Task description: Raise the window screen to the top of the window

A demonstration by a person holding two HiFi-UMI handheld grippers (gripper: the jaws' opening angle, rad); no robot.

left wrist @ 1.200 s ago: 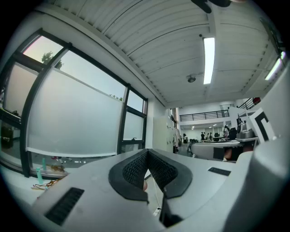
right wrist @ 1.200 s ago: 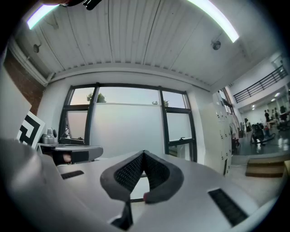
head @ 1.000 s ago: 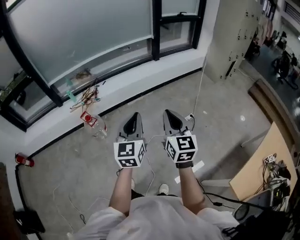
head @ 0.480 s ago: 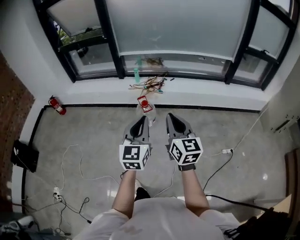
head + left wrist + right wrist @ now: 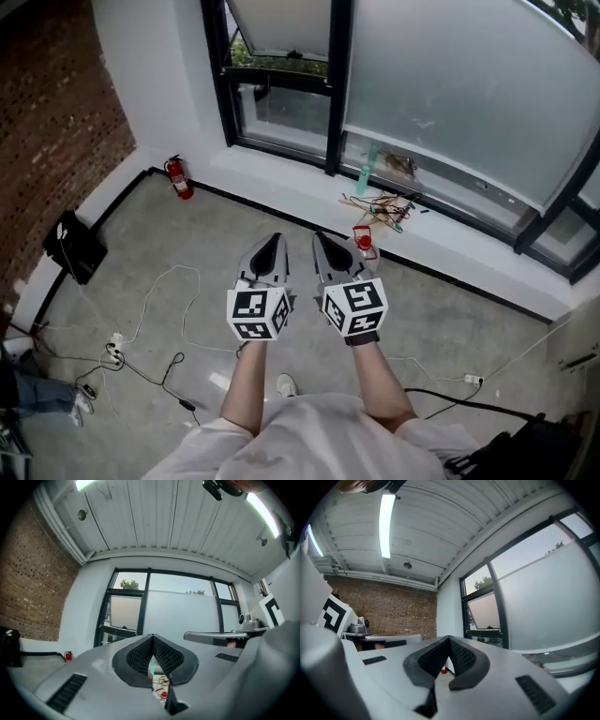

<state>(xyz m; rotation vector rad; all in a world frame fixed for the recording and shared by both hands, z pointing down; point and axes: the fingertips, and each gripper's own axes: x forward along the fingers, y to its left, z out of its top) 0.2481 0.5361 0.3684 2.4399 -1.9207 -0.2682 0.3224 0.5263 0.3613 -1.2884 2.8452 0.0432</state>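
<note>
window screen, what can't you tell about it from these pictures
Head view: the top of the window screen is cut off by the picture's upper edge.
Left gripper view: its lower edge is mostly hidden behind the shut left gripper.
All views: any handle or pull on it is too small to make out.

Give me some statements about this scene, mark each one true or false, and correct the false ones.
1. The left gripper and the right gripper are both shut and empty. True.
2. The red fire extinguisher stands on the white windowsill. False: it stands on the grey floor.
3. The tangle of coloured wires lies on the white windowsill. True.
4. The left gripper touches the frosted window screen. False: it is held apart from it, over the floor.
</note>
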